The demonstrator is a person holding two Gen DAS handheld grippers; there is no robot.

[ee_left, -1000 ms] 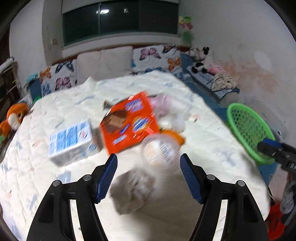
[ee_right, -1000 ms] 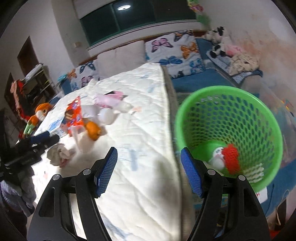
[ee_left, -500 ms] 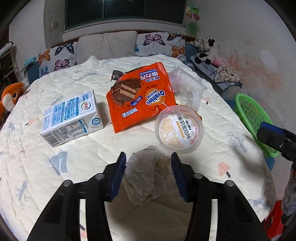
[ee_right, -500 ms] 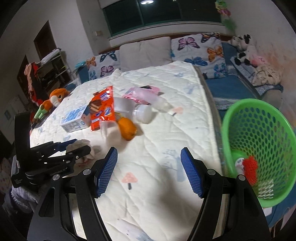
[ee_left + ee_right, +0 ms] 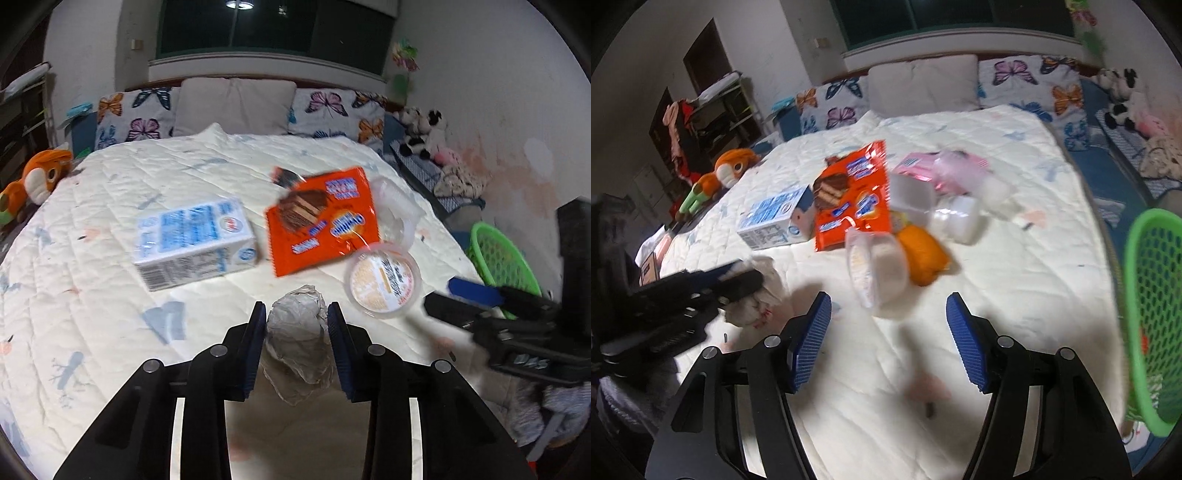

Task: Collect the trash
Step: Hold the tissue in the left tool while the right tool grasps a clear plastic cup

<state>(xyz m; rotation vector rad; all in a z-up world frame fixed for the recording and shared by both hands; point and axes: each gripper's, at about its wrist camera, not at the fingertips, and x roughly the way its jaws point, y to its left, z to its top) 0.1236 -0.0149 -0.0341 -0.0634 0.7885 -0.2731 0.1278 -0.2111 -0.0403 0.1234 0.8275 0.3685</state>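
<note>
While the crumpled paper wad (image 5: 297, 339) lies on the bed (image 5: 92, 295), it is pinched across its middle by the left gripper (image 5: 296, 314); light and soft, it should crush easily. The right gripper (image 5: 888, 325) is held wide, empty.
</note>
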